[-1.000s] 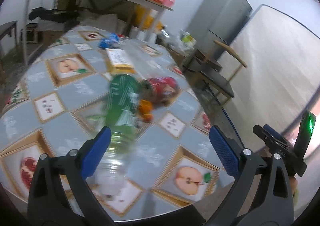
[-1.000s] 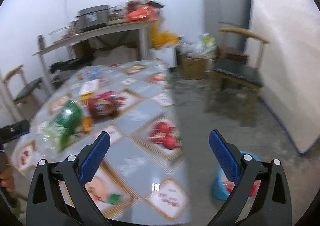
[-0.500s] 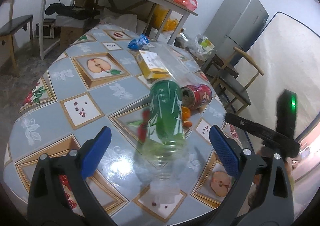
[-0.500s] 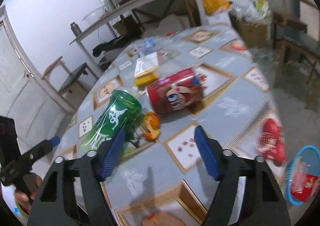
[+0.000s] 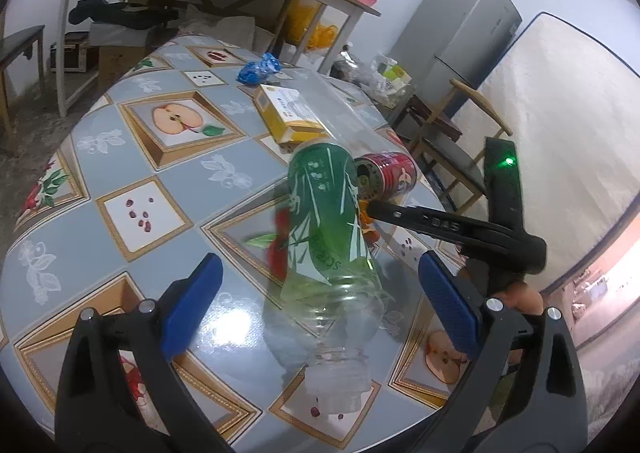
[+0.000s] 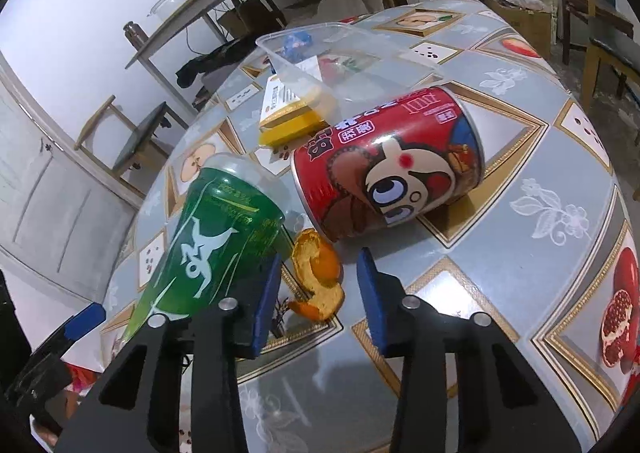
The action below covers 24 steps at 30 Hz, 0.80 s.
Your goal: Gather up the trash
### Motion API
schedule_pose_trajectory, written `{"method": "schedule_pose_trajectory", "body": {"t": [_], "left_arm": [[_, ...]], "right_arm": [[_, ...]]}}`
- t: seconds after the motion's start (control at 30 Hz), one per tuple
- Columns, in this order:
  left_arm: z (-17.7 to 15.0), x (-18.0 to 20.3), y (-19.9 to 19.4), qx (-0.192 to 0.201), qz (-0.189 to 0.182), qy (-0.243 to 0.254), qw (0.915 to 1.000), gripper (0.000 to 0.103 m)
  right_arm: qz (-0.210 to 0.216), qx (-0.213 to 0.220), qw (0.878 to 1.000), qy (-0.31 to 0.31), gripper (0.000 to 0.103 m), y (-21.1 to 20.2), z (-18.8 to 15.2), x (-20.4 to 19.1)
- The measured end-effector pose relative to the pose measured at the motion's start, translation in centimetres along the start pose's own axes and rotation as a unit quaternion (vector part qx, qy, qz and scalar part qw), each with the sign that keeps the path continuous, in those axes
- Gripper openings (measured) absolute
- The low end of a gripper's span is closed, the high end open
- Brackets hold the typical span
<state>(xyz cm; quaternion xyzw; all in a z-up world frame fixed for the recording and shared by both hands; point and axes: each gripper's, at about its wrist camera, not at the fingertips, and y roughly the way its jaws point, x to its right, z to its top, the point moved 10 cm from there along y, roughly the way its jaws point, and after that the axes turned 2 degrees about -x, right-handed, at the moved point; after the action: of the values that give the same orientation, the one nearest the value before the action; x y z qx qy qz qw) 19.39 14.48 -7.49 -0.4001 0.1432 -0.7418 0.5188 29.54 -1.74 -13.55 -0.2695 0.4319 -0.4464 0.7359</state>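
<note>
Nothing is collected yet: my right gripper [image 6: 318, 293] is closing around the orange peel [image 6: 320, 277] beside the green bottle [image 5: 328, 221] and red can [image 6: 388, 165], while my left gripper [image 5: 316, 305] stays released.

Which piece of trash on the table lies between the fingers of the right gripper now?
The orange peel. It lies between the closing fingers of the right gripper, not yet pinched. The green bottle and red can lie outside them.
</note>
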Motion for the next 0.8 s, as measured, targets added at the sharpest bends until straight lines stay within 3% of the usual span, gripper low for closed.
{"method": "schedule_pose_trajectory", "body": {"t": [0.23, 0.5, 0.8], "left_arm": [[-0.4, 0.3, 0.2, -0.006, -0.018, 0.008, 0.9998, 0.094], [-1.5, 0.4, 0.4, -0.029, -0.033, 0.009, 0.9990, 0.094], [-4.1, 0.6, 0.4, -0.060, -0.020, 0.034, 0.9974, 0.094]], "right_arm": [[-0.004, -0.009, 1.000, 0.004, 0.015, 1.2, -0.2, 0.0], [-0.010, -0.002, 1.000, 0.005, 0.010, 0.9, -0.5, 0.1], [-0.006, 0.007, 1.000, 0.023, 0.009, -1.9, -1.7, 1.4]]}}
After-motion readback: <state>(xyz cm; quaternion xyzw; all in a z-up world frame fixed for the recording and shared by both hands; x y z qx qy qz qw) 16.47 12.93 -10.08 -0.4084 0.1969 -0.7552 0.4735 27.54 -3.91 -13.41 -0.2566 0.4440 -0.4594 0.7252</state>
